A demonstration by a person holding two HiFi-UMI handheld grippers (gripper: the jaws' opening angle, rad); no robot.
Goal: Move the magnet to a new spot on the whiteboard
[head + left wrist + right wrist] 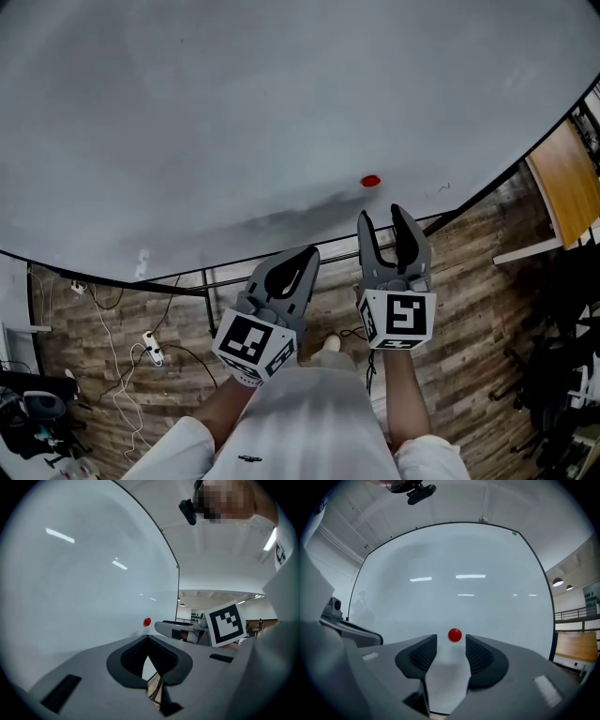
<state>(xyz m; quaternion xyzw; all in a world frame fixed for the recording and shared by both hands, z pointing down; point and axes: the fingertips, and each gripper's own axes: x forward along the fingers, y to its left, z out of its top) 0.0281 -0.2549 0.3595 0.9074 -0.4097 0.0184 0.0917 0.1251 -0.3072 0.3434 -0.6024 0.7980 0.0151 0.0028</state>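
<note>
While the red magnet [370, 181] sticks to the whiteboard [234, 112] near its lower edge, the right gripper [382, 223] points at it with jaws spread wide and empty. The magnet sits just beyond their tips, untouched. Beside it, the left gripper [307, 253] has its jaws closed together, holding nothing.

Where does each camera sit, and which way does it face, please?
Head view: on the person's head, looking steeply down at the white whiteboard, small round red magnet, left gripper, right gripper and both forearms.
Left gripper view: on that gripper, looking along its shut jaws, slanting across the whiteboard; the right gripper shows too.
Right gripper view: on that gripper, facing the whiteboard squarely, magnet beyond its open jaws.
All share whiteboard and magnet.
</note>
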